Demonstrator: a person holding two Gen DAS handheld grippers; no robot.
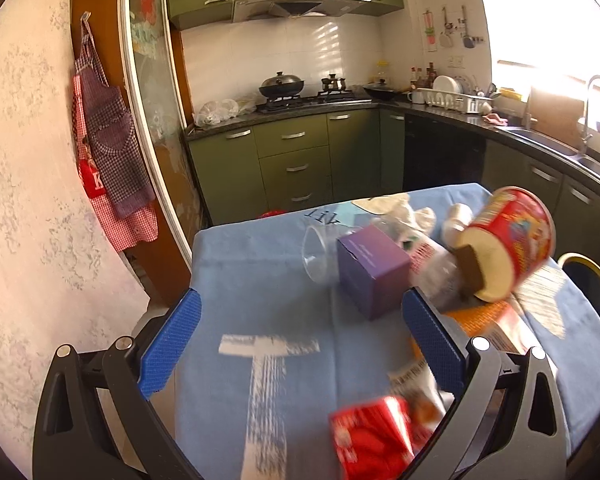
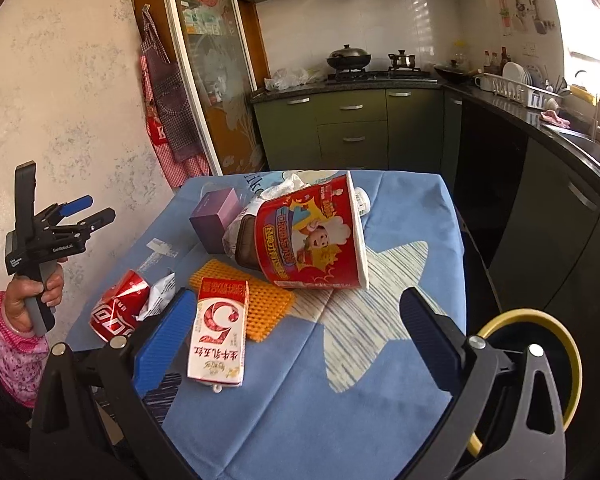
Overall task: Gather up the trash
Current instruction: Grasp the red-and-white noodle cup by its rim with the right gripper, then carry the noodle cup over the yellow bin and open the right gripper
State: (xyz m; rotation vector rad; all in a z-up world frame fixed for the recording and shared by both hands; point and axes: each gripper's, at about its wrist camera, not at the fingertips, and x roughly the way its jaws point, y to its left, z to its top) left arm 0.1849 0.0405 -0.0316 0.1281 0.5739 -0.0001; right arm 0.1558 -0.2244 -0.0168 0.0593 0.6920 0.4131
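Observation:
Trash lies on a blue-clothed table [image 2: 412, 216]. A red noodle tub [image 2: 316, 236] lies tilted on its side over crumpled plastic; it also shows in the left wrist view [image 1: 508, 240]. A purple box [image 2: 216, 216] [image 1: 372, 268], an orange foam net [image 2: 260, 304], a white and red milk carton [image 2: 218, 332] and a crushed red can [image 2: 118, 308] [image 1: 372, 440] lie around it. A clear plastic cup [image 1: 318, 254] lies by the purple box. My left gripper [image 1: 300, 340] is open and empty over the table's left part. My right gripper [image 2: 296, 336] is open and empty, its left finger beside the carton.
A bin with a yellow rim [image 2: 540, 360] stands at the table's right side, also in the left wrist view [image 1: 596, 292]. Green kitchen cabinets [image 1: 292, 160] and a stove counter are behind. An apron [image 1: 108, 152] hangs on the left wall. The left gripper [image 2: 56, 232] is held off the table's left edge.

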